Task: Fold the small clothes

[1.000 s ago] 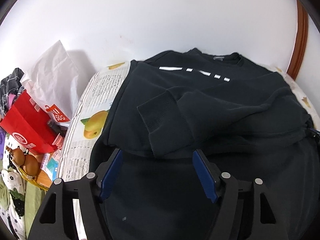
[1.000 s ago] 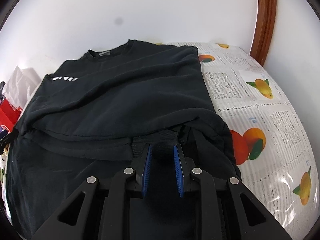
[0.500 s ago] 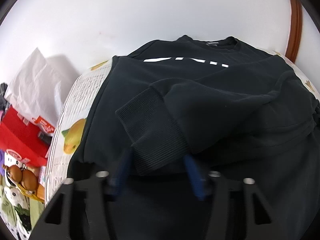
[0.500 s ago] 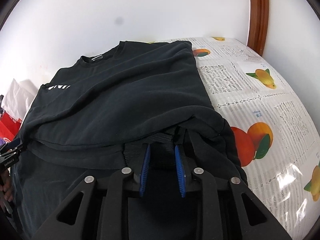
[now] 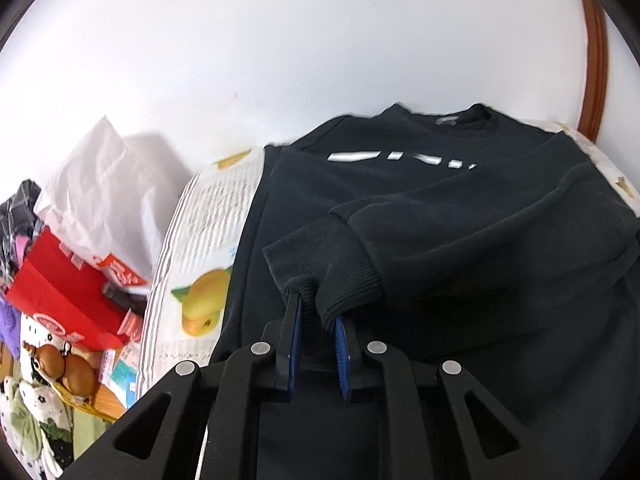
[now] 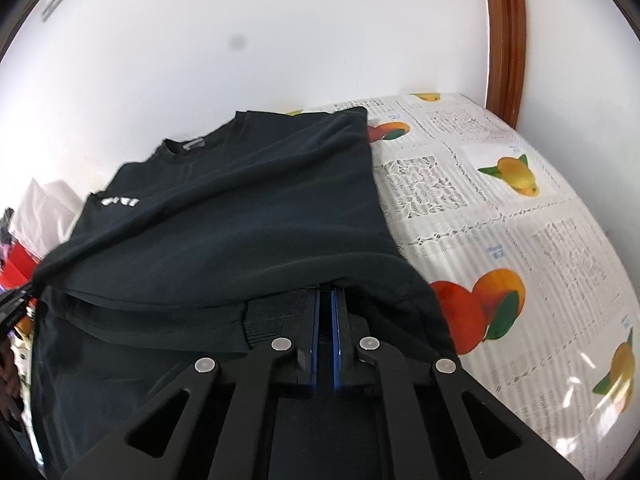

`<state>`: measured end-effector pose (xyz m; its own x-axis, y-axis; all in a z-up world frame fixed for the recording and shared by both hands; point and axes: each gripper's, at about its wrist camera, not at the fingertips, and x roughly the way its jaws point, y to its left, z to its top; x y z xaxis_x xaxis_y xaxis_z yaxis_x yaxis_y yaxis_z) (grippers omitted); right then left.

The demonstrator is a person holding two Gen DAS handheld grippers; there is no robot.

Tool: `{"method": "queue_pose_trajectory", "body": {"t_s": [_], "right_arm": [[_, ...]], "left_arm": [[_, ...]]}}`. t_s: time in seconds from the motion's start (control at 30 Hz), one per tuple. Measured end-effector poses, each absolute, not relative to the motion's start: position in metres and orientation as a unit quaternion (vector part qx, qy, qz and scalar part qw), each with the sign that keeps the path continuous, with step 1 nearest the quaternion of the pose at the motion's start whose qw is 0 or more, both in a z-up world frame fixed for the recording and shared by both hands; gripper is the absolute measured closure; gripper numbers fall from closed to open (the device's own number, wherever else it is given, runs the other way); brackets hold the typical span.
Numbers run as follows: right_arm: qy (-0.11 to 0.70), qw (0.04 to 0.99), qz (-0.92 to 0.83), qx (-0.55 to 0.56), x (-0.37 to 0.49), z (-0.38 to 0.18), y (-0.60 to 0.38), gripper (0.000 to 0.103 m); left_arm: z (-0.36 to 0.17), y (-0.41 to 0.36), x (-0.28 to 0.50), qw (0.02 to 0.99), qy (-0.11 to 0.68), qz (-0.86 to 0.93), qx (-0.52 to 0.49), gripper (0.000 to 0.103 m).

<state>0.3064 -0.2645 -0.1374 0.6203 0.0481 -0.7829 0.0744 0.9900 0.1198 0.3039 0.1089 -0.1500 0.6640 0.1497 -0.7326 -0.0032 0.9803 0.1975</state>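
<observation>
Off the left edge of the table lies a heap of clutter: a red paper bag (image 5: 60, 304), a white plastic bag (image 5: 108, 188) against the wall, and patterned fabrics lower down. The table wears a fruit-print tablecloth (image 6: 500, 216) (lemons and oranges among lace-like panels), which runs to the right edge near a brown wooden door frame (image 6: 506, 40).

The black sweatshirt (image 5: 420, 200) lies across the left and middle of the table, collar toward the wall at the far edge, white lettering on the chest, both sleeves folded in over the body.

The left gripper (image 5: 316, 312) has just been closing, and its blue pads now pinch the ribbed cuff (image 5: 320, 264) of the sleeve lying across the front, bunching the cloth between them.

Further right, the right gripper (image 6: 326, 300) has also just been closing; its jaws are clenched nearly together on the sweatshirt's dark fabric beneath a folded layer, near the garment's right side.
</observation>
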Motion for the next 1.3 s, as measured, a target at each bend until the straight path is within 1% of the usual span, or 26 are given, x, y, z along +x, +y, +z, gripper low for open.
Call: {"method": "queue_pose_trajectory", "body": {"t_s": [0.07,0.23,0.3,0.37,0.47,0.53,0.6,0.63,0.73,0.93,1.0,1.2,1.27,1.3], "right_arm": [[0.447,0.892,-0.012,0.069,0.309,-0.143,-0.265,0.098],[0.460,0.887,-0.005,0.046,0.303,-0.141,-0.260,0.096],[0.450,0.892,0.007,0.035,0.297,-0.131,-0.257,0.096],[0.434,0.900,0.027,0.037,0.291,-0.119,-0.255,0.096],[0.417,0.907,0.033,0.043,0.297,-0.111,-0.255,0.092],[0.424,0.904,0.025,0.046,0.309,-0.119,-0.256,0.091],[0.449,0.893,0.003,0.046,0.321,-0.135,-0.259,0.091],[0.459,0.887,-0.003,0.047,0.324,-0.141,-0.261,0.091],[0.459,0.887,-0.006,0.048,0.318,-0.142,-0.261,0.091],[0.451,0.891,-0.026,0.038,0.288,-0.130,-0.267,0.086],[0.440,0.896,-0.034,0.039,0.274,-0.123,-0.272,0.085],[0.437,0.896,-0.055,0.051,0.231,-0.111,-0.292,0.085],[0.448,0.890,-0.052,0.063,0.217,-0.112,-0.299,0.079],[0.455,0.886,-0.046,0.070,0.211,-0.114,-0.302,0.072]], "left_arm": [[-0.160,0.112,0.305,0.902,0.423,0.038,0.080,0.088],[-0.174,0.105,0.304,0.896,0.431,0.045,0.099,0.087],[-0.176,0.105,0.306,0.894,0.435,0.047,0.098,0.082],[-0.176,0.107,0.306,0.893,0.439,0.045,0.089,0.081],[-0.177,0.110,0.307,0.890,0.449,0.043,0.069,0.076],[-0.175,0.112,0.305,0.890,0.452,0.037,0.056,0.070],[-0.173,0.114,0.300,0.890,0.453,0.034,0.046,0.057],[-0.172,0.113,0.298,0.889,0.454,0.031,0.042,0.056],[-0.169,0.112,0.290,0.890,0.454,0.027,0.044,0.054],[-0.163,0.113,0.269,0.889,0.455,0.026,0.039,0.047],[-0.160,0.114,0.260,0.890,0.453,0.025,0.039,0.043],[-0.155,0.122,0.224,0.891,0.453,0.026,0.025,0.038],[-0.154,0.126,0.208,0.890,0.454,0.025,0.015,0.036],[-0.155,0.128,0.203,0.890,0.455,0.024,0.012,0.035]]}}
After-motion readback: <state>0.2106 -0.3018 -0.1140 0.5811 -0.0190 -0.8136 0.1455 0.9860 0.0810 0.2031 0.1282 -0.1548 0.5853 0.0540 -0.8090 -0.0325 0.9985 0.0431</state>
